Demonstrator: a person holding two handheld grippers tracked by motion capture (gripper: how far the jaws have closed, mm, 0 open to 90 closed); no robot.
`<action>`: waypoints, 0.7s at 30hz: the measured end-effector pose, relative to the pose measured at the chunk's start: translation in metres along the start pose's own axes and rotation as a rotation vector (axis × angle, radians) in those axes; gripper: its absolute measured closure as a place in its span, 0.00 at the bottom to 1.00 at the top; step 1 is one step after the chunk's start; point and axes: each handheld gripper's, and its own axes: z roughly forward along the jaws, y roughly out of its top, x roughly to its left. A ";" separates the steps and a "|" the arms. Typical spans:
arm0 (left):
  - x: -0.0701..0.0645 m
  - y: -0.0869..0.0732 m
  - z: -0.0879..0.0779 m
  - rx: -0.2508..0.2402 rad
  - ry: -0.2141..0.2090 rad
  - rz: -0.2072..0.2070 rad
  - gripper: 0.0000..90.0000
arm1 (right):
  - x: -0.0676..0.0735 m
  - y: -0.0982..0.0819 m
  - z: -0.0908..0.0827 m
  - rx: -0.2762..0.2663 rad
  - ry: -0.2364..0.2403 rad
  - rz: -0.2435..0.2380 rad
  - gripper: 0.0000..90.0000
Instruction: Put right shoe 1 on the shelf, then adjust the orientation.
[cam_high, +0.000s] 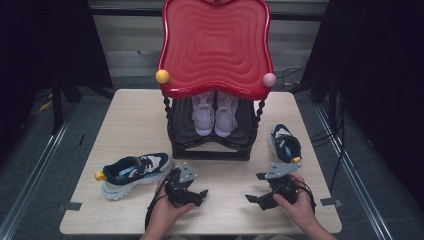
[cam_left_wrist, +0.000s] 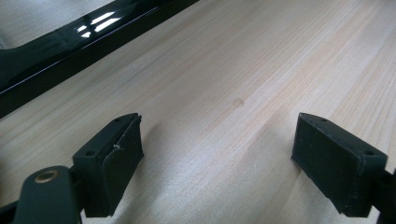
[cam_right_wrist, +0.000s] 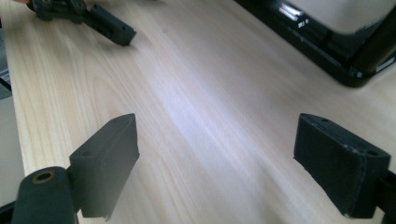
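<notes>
Wooden table (cam_high: 130, 120), pale top, its near edge at the person's forearms. Red-topped black shoe rack (cam_high: 215, 50) at the rear centre; its lower shelf holds a pair of pink-white sneakers (cam_high: 215, 114), side by side with their toes toward the person. Navy-and-white sneaker (cam_high: 136, 173) lies front left, long axis across the table, toe at the left, yellow tab there. Dark blue sneaker (cam_high: 285, 144) sits front right, long axis running front to back, near the table's right edge. Bare wood lies between the two grippers. Left gripper (cam_high: 194, 196), jaws spread wide, nothing between them. Right gripper (cam_high: 257, 188), jaws likewise apart and empty, just in front of the dark blue sneaker.
</notes>
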 end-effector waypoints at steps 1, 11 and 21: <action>0.000 0.000 0.000 0.003 0.001 0.000 0.17 | -0.001 -0.003 0.000 0.000 0.000 0.011 0.15; 0.000 0.000 0.000 0.000 -0.001 0.000 0.17 | -0.004 -0.022 0.004 0.037 -0.004 0.012 0.15; 0.000 0.000 0.000 0.001 0.000 0.000 0.17 | -0.007 -0.030 0.008 0.057 -0.029 -0.002 0.15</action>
